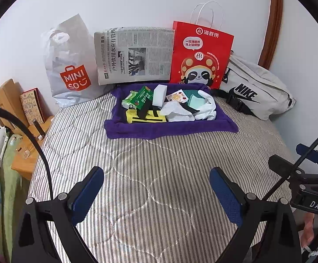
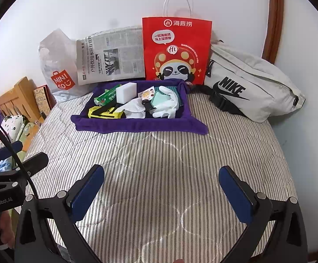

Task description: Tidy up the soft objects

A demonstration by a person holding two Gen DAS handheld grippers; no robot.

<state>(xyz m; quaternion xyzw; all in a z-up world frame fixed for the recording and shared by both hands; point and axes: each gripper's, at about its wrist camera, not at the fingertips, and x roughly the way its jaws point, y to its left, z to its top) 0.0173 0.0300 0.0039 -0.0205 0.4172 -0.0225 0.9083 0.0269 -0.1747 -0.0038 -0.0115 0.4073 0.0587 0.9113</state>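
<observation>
A purple cloth tray [image 1: 169,128] [image 2: 137,126] lies at the far side of the striped bed. It holds a white sponge block [image 1: 160,95] [image 2: 126,89], a green packet [image 1: 142,97] [image 2: 107,97], a yellow and black cloth [image 1: 145,117] [image 2: 103,112], white gloves [image 1: 207,107] [image 2: 168,104], a mint green pad [image 1: 196,102] [image 2: 160,99] and a white wipe [image 1: 177,111] [image 2: 134,109]. My left gripper [image 1: 156,173] and my right gripper [image 2: 162,172] are both open and empty, low over the near part of the bed, well short of the tray.
Against the wall stand a Miniso plastic bag [image 1: 71,65] [image 2: 58,70], a newspaper [image 1: 134,54] [image 2: 110,54], a red paper bag [image 1: 200,54] [image 2: 176,48] and a grey Nike bag [image 1: 255,89] [image 2: 251,83]. A wooden bedside stand [image 1: 25,153] with a book is left.
</observation>
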